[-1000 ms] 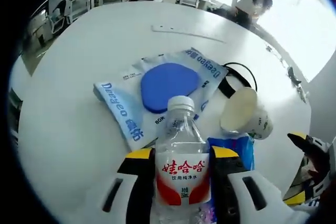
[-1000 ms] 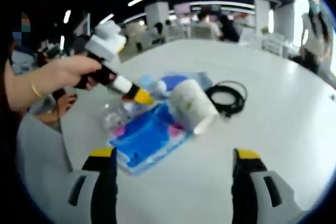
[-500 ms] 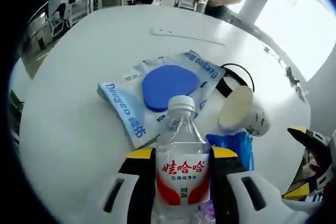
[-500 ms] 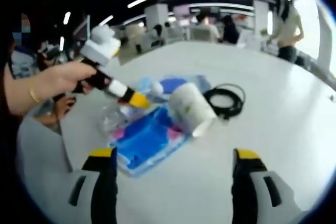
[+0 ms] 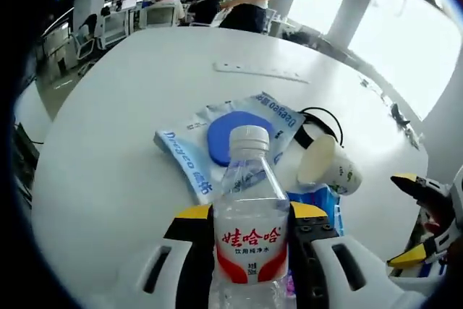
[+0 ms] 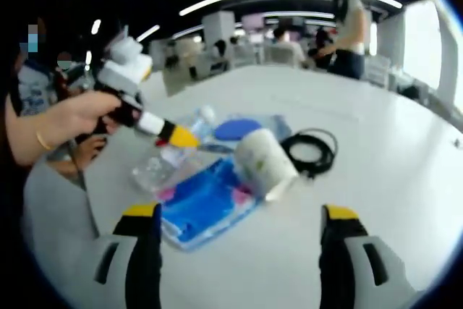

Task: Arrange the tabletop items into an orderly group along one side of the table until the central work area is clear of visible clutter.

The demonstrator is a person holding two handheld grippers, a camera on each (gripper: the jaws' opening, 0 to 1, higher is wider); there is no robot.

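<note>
White tabletop spreads round and glossy ahead of both your grippers, inside an open office with strip lights, desks and several people beyond the far edge. Your left gripper is clenched on one clear water bottle with a white cap and red label, held between its yellow-tipped jaws; the bottle's base is cut off below. Ahead of that gripper lie one pale blue packet with one round blue disc on it, one tipped paper cup to the right, one coiled black cable beyond the cup, and one blue tissue pack, partly hidden behind the bottle. Your right gripper hovers released, jaws wide apart above bare table, nearest the tissue pack. Lettering on the packet is too small to read surely.
</note>
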